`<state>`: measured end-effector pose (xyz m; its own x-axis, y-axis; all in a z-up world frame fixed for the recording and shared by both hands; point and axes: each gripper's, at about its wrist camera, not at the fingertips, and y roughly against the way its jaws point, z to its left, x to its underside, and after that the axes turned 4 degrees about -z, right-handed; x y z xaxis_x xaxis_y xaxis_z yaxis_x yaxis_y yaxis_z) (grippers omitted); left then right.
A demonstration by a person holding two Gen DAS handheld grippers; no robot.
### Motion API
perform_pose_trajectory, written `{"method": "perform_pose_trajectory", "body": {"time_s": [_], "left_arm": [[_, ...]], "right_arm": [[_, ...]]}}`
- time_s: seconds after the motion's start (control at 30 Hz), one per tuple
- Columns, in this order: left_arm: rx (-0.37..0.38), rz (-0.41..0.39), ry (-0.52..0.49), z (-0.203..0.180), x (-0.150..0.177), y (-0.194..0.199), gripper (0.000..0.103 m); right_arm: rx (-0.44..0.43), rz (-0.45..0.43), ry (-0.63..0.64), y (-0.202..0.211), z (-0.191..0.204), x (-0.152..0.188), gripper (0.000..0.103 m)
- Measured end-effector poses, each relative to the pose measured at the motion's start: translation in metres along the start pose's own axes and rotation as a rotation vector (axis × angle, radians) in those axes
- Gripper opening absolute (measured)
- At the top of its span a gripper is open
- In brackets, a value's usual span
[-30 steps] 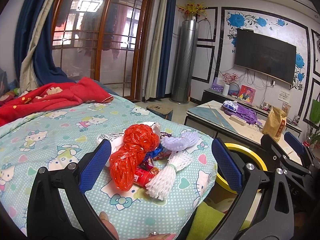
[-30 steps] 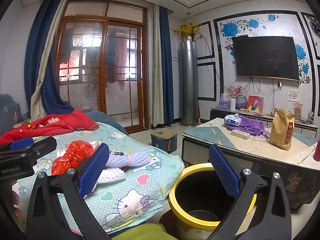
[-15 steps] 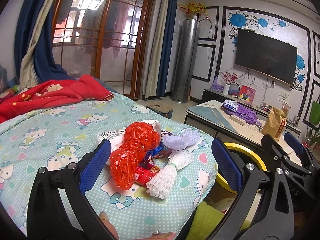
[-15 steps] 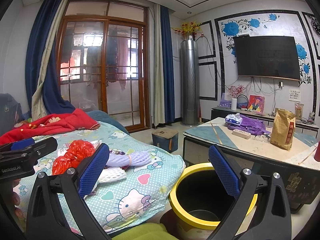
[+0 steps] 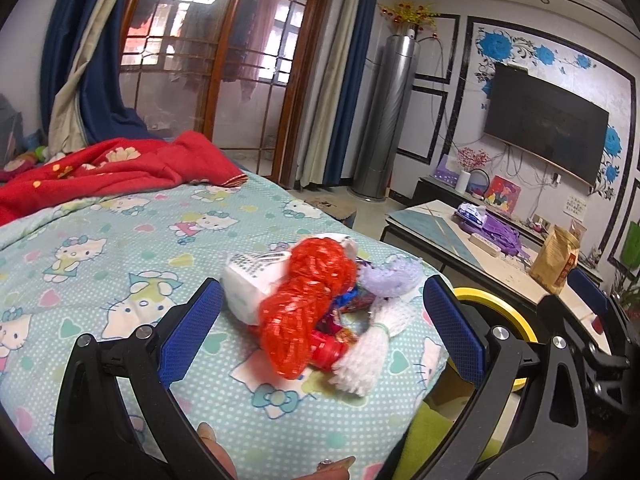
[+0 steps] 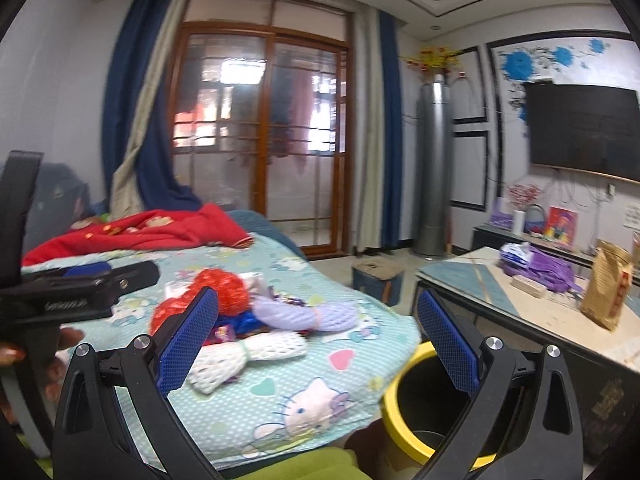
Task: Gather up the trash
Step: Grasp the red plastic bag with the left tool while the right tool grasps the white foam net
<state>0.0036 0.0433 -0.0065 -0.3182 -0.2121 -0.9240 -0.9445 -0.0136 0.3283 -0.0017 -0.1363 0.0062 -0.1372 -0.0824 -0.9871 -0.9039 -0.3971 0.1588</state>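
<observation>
1. Trash pile sits on the bed cover, near its front corner, w/ the yellow-rimmed bin on the floor just beside that corner
2. Pile items: red mesh bag on top & in the middle; white wrapper touching it on the left; lilac foam net on the right; white foam net at the front right; small red bottle & shiny coloured wrappers tucked under the red mesh
3. Left gripper is wide apart, nothing between its blue pads; pads sit either side of the pile in the left wrist view, not touching it as far as visible. Fingertips of the holder's hand show at the bottom edge
4. Right gripper also spread wide & empty, aimed at the bed corner; left pad overlaps the pile in view, right pad is over the bin rim. Contact w/ anything: can't tell
5. Further out: red blanket at the far end of the bed; low table to the right w/ a brown paper bag & a purple bundle; wall TV; grey column unit by the glazed wooden doors & blue curtains
</observation>
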Motion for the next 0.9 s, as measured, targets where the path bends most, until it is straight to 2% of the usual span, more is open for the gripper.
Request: {"method": "perform_pose_trajectory", "body": {"time_s": [0.13,0.33,0.47,0.6,0.73,0.83,0.9], "left_arm": [[-0.033,0.024,0.036,0.020,-0.001,-0.005,0.092],[-0.019,0.052,0.086,0.040,-0.001,-0.011,0.092],[-0.017,0.092,0.108,0.048,0.001,-0.022,0.092],[0.016,0.165,0.122,0.048,0.000,-0.039,0.092],[0.032,0.227,0.099,0.044,0.003,-0.058,0.092],[0.038,0.261,0.101,0.044,0.005,-0.069,0.085],[0.032,0.280,0.108,0.044,0.007,-0.075,0.083]], "right_arm": [[-0.050,0.045,0.020,-0.010,0.008,-0.003,0.097],[-0.073,0.135,0.037,-0.033,0.015,0.001,0.097],[-0.074,0.171,0.040,-0.055,0.014,-0.001,0.097],[-0.072,0.215,0.049,-0.079,0.010,0.002,0.096],[-0.086,0.262,0.050,-0.104,0.005,0.007,0.085],[-0.097,0.302,0.053,-0.120,0.004,0.010,0.078],[-0.098,0.316,0.054,-0.128,0.003,0.012,0.076]]}}
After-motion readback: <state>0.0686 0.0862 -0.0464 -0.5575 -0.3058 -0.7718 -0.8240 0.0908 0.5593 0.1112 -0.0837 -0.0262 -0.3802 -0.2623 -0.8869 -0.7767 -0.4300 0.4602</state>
